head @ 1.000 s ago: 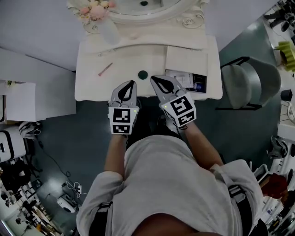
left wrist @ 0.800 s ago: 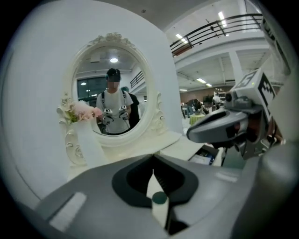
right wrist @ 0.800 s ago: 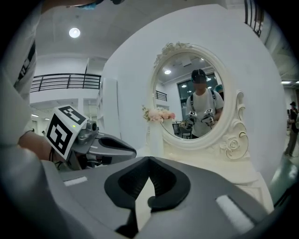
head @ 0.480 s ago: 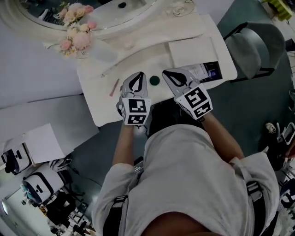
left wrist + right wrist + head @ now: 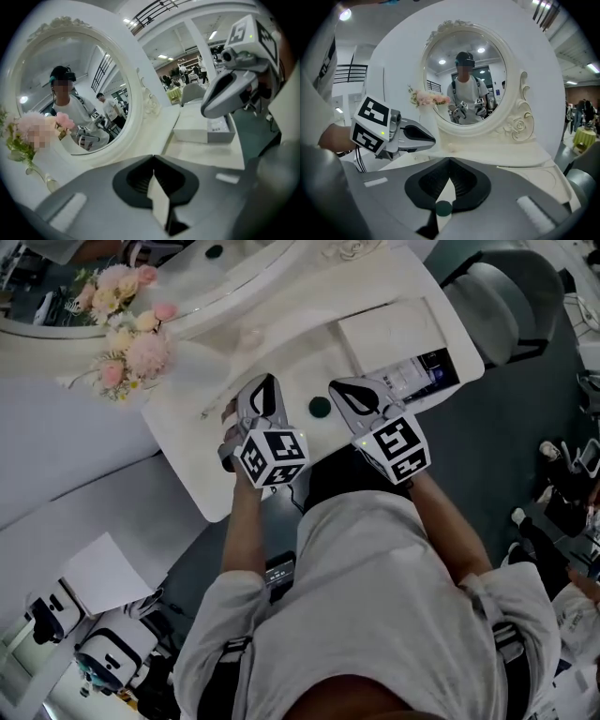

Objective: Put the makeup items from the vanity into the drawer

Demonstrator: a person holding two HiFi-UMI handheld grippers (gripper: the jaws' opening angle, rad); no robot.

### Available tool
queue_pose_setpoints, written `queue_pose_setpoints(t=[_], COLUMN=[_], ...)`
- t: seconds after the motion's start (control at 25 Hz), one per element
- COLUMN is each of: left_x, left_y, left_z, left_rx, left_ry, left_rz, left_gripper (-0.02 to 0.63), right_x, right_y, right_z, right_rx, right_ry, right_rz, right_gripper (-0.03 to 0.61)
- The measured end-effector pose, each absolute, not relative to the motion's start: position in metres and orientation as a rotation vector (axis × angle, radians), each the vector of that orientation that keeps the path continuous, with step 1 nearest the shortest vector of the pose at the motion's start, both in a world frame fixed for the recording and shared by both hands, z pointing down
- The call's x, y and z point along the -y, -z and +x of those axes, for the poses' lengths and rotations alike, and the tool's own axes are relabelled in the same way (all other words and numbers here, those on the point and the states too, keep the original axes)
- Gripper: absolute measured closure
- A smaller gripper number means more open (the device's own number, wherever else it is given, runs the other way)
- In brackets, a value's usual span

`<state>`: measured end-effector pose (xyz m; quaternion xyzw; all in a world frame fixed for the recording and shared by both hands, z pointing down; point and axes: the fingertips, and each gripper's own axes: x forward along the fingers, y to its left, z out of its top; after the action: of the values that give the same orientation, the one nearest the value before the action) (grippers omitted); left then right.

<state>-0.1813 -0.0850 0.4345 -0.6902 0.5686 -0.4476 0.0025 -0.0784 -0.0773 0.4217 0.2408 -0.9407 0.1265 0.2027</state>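
Head view | step: approach, nothing picked up yet | left hand-held gripper (image 5: pixel 267 381) and right hand-held gripper (image 5: pixel 336 385) both clenched, empty | dark green round item (image 5: pixel 320 407) lay on counter (image 5: pixel 197 460) between them, drawer (image 5: pixel 433 365) open at right | next: release right jaws, straddle item.

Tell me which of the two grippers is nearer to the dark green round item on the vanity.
The right gripper: the dark green round item lies just beside it on the white top, while the left gripper stands clearly farther from it.
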Motion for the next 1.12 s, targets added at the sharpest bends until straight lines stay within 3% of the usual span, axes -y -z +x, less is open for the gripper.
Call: queue_pose_setpoints(t=[0.4,0.68,1.12], left_x=[0.123,0.142,0.160], left_y=[-0.464,-0.490,-0.513], left_z=[-0.221,-0.235,-0.238], left_rx=[-1.604,-1.474,-1.428], left_ry=[1.641,1.813,1.918], left_rz=[-1.865,-1.782,-1.863], left_gripper=[0.609,0.464,0.456], right_x=[0.082,0.089,0.100], right_y=[-0.437,-0.434,-0.435], right_z=[-0.086,-0.080,-0.067], right_rx=[2.564,2.544,2.520], right_ry=[-0.400,-0.399,-0.398], right_rz=[0.775,0.828,0.868], right_gripper=[0.578,0.578,0.578])
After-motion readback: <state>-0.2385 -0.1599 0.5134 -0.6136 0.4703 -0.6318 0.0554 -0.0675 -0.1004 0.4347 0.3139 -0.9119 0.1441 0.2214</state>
